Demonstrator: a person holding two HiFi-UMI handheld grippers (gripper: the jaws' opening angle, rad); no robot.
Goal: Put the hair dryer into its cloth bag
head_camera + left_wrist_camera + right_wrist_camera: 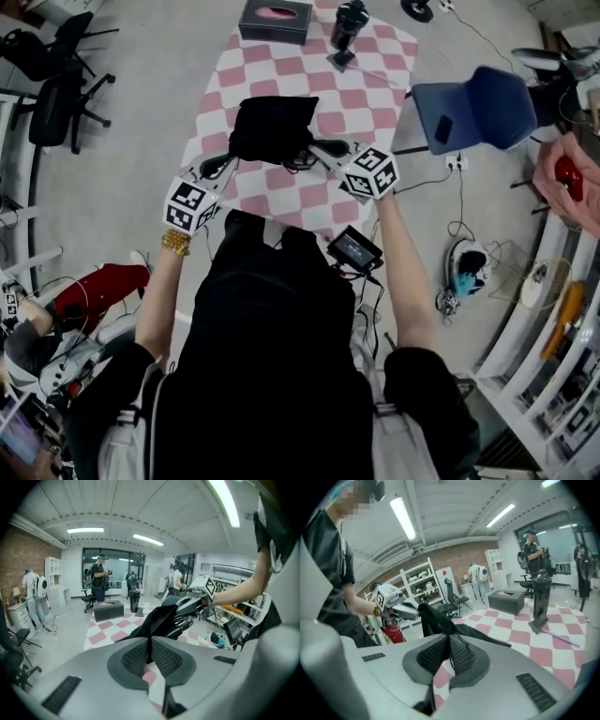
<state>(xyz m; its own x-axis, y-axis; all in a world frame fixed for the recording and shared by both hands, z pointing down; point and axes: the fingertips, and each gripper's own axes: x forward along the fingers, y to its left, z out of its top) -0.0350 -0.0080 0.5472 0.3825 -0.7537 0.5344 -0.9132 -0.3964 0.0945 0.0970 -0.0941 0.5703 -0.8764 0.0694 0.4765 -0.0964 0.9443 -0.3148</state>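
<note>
Currently the cloth bag [272,127] hangs as a black bundle between my two grippers, above the near half of the pink-and-white checked cloth [366,94]. Whether its lower edge clears the checked cloth I cannot tell.

Left gripper [232,159]: jaws closed together, with a fold of the bag's edge pinched between the pads. My left gripper view confirms this; the black fabric rises from between the ribbed pads [137,657] and runs away towards the other gripper.

Right gripper [315,150]: jaws likewise closed, clamped on the opposite edge of the bag. In my right gripper view the fabric comes up from between the pads [461,656] and stretches across to the left gripper, seen at the far side of the bag.

The two grippers face each other from either side, with the bag spanning the gap between them and both marker cubes nearest my body.

The hair dryer [348,26] is outside the bag. It stands upright at the far end of the checked cloth, well apart from the bag and both grippers. A dark box [275,21] with a pink top opening sits beside it, to its left in the head view.
</note>
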